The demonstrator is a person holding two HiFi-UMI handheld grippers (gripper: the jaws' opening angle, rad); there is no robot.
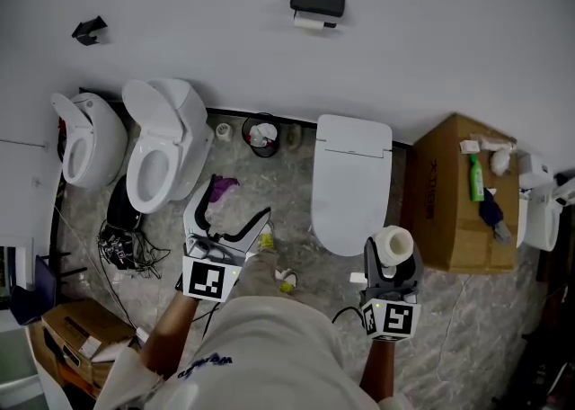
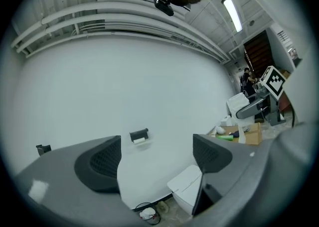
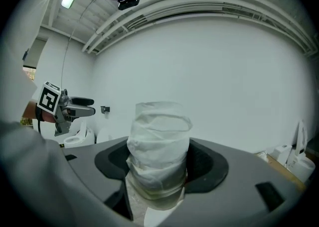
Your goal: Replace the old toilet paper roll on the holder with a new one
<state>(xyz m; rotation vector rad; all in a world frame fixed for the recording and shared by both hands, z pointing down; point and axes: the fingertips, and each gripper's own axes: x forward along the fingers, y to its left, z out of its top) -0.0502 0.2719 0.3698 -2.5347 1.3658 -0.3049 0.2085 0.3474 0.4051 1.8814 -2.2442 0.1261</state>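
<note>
A white roll (image 3: 159,139) stands upright in right tongs (image 3: 159,165); black wall holder (image 1: 317,4) seemingly bears a remnant (image 1: 308,23).

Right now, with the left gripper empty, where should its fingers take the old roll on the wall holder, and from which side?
Probably the old roll by its exposed white body, coming from the front and slightly below: it lies level along the wall, and the black holder covers its top.
</note>
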